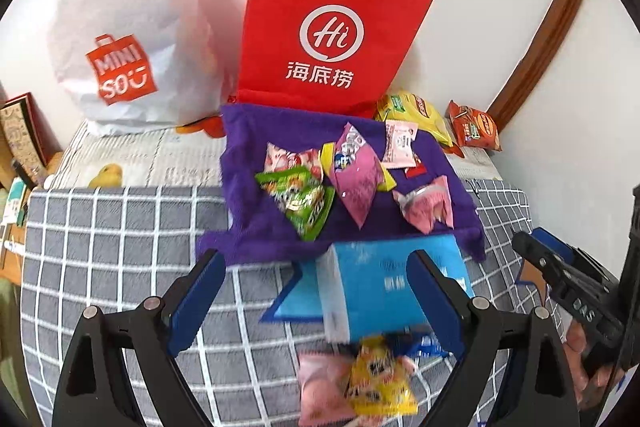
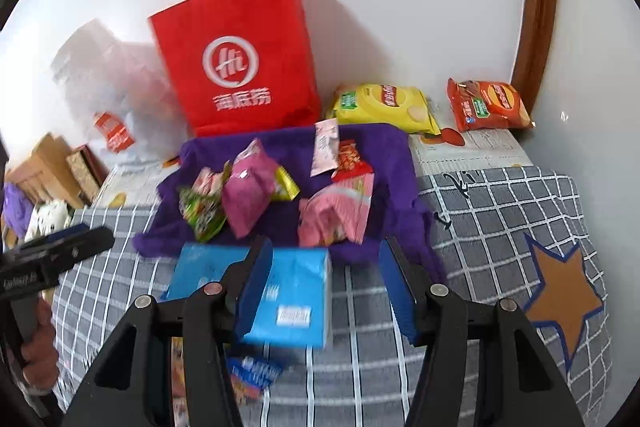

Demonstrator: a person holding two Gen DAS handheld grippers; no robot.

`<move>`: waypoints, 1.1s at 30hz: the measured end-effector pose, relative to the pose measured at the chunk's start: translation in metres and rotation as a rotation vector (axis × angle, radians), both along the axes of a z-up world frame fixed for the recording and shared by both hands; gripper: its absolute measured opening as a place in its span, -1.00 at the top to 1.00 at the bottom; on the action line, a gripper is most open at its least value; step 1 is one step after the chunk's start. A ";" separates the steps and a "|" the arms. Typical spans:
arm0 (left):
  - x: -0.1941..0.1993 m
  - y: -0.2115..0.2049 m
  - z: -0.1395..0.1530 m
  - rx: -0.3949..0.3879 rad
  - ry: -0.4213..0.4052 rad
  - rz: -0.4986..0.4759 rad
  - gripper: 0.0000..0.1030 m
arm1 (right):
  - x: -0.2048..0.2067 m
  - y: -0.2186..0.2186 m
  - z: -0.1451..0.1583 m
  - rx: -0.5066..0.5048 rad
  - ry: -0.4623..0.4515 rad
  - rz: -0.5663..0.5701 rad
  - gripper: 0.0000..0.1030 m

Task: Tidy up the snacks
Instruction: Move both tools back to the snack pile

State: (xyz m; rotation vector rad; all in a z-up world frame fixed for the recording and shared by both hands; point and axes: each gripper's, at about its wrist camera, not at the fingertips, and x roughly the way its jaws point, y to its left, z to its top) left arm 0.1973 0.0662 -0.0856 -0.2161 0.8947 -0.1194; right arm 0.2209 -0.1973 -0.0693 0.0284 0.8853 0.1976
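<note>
- Hovering above the blue box, left gripper stood released, empty.
- Right gripper likewise unclenched, gripping nothing.
- Snack packets lay on purple cloth just behind the box.

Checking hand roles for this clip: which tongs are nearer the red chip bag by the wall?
Right. The right tongs hover over the blue box, on the side toward the red chip bag; the left tongs sit farther left, beyond the box.

Small snack packets (pink, green, yellow) scattered on a purple cloth, blue box alongside.
</note>
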 end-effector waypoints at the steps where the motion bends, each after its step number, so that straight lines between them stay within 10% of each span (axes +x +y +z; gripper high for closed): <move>1: -0.006 0.001 0.000 0.001 -0.002 0.003 -0.79 | -0.009 0.001 0.000 0.005 -0.004 0.009 -0.09; 12: -0.055 0.010 -0.014 -0.005 0.002 0.014 -0.78 | -0.070 0.027 -0.035 0.027 0.047 0.100 -0.09; 26: -0.076 0.032 -0.066 -0.035 0.093 0.056 -0.78 | -0.047 0.048 -0.096 0.120 0.158 0.116 0.04; 33: -0.073 0.032 -0.070 -0.044 0.106 0.050 -0.78 | -0.050 0.052 -0.120 -0.012 0.204 0.153 0.12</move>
